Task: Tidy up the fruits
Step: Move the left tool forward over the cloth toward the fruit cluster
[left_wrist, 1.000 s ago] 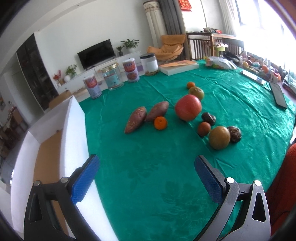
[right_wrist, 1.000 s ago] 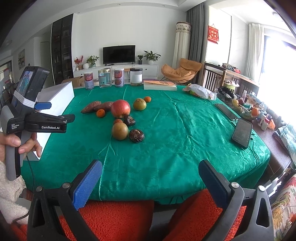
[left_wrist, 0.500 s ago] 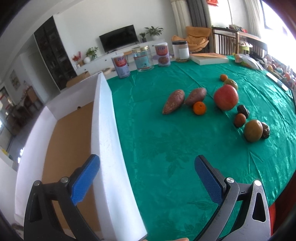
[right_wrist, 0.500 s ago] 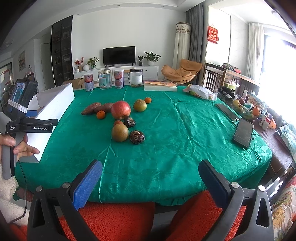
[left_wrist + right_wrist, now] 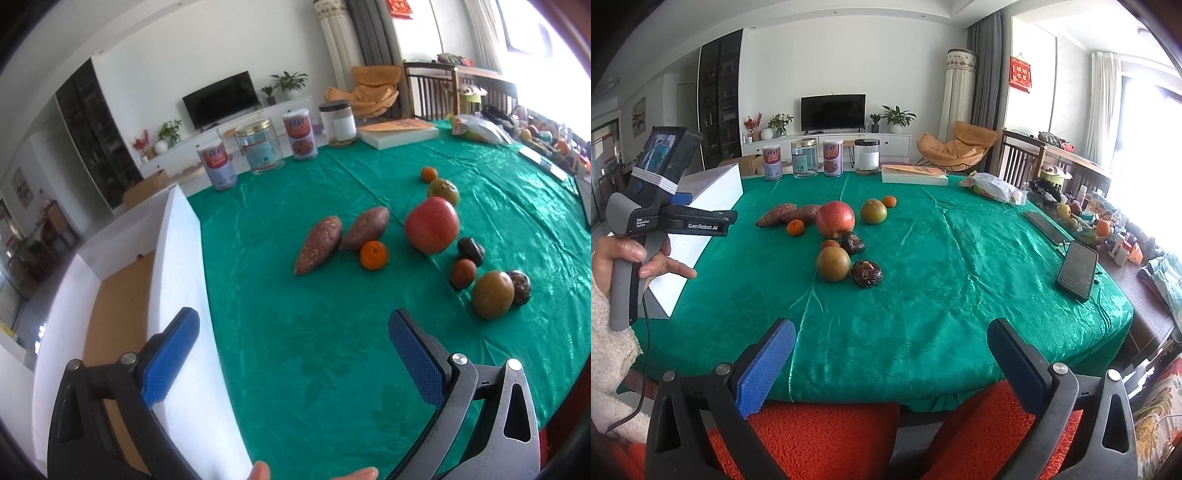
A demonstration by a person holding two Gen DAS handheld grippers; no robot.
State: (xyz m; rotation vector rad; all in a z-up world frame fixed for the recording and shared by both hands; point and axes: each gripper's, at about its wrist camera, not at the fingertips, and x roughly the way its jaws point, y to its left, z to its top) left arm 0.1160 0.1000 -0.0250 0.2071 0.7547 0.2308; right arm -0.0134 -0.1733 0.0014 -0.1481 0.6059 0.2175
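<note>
Fruits lie grouped mid-table on the green cloth: a big red apple (image 5: 432, 224), two sweet potatoes (image 5: 319, 243), a small orange (image 5: 373, 255), a brown-green round fruit (image 5: 493, 294), dark wrinkled fruits (image 5: 519, 282) and, farther back, a green-orange fruit (image 5: 443, 191) with a tiny orange (image 5: 428, 174). The apple also shows in the right wrist view (image 5: 835, 218). My left gripper (image 5: 293, 360) is open and empty, above the cloth beside the white box (image 5: 184, 280). My right gripper (image 5: 892, 363) is open and empty at the table's near edge.
Three tins and a white jar (image 5: 337, 123) stand at the table's far edge, with a flat box (image 5: 399, 133) beside them. Phones (image 5: 1076, 271) lie at the right side. The white box has a brown floor (image 5: 118, 295). A red cushion (image 5: 820, 439) is below the right gripper.
The left gripper swung left over the white box, then back toward the fruits, and rose a little. The right gripper stayed put. Both remain open.
</note>
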